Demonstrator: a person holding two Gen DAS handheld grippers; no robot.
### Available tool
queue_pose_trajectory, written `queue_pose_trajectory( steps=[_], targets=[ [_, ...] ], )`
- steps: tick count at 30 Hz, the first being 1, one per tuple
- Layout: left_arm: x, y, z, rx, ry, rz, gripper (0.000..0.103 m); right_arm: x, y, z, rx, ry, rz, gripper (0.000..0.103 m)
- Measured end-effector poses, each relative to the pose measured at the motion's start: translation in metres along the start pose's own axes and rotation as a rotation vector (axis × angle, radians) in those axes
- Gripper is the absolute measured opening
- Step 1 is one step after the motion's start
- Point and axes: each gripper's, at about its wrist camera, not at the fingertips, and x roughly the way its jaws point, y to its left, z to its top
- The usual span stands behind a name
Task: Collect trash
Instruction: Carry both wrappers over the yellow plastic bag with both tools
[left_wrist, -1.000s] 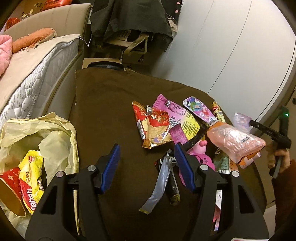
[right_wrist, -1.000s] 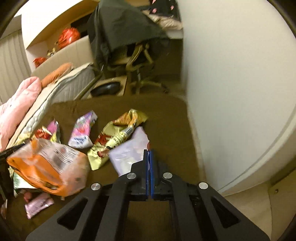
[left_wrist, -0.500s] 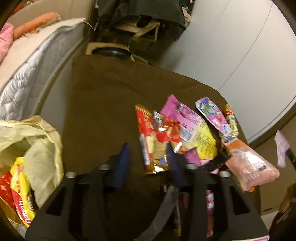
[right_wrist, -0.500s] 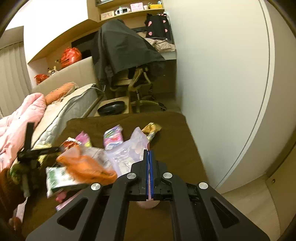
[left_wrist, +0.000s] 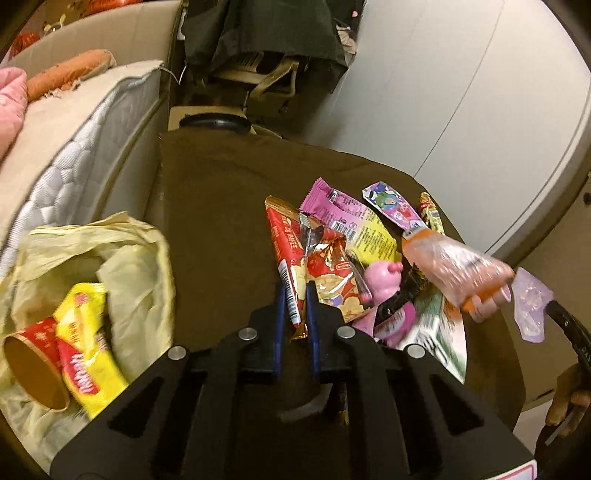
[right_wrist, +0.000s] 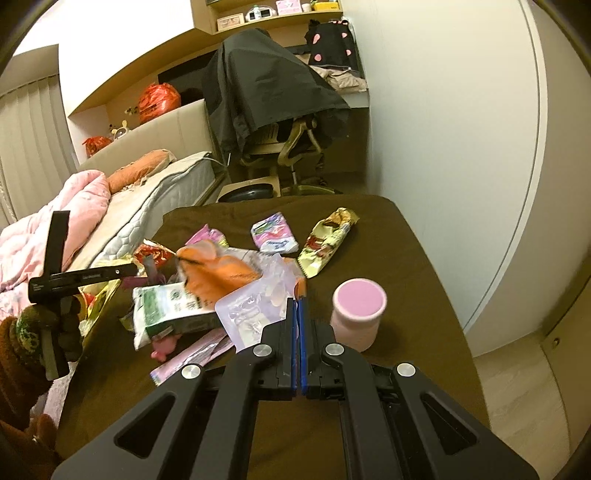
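2 wrappers are gripped right now. Red snack wrapper (left_wrist: 291, 258) lies on the brown tablecloth (left_wrist: 214, 206) w/ its near end between the blue pads of the left gripper (left_wrist: 295, 306), whose jaws have just been closing and now pinch it. Right gripper (right_wrist: 297, 306) is clenched on a clear purplish pouch (right_wrist: 255, 310), lifted over the pile. Other wrappers lie beside these; pink cup (right_wrist: 358, 314) stands just right of the pouch. Yellow trash bag (left_wrist: 122, 258) sits open left of table, w/ a yellow packet (left_wrist: 85, 350) inside.
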Motion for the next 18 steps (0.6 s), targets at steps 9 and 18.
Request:
queue_pose_trajectory(
  steps=[9,18],
  targets=[
    [-0.056,-0.005,-0.025,0.052,-0.077,-0.022,0.010,-0.015,0.029,-0.009,-0.027,-0.030,0.013,0.002],
    [-0.103,0.009,-0.051,0.063,-0.132,-0.035,0.010,-0.025,0.071,-0.015,-0.068,-0.052,0.062,0.002]
  ],
)
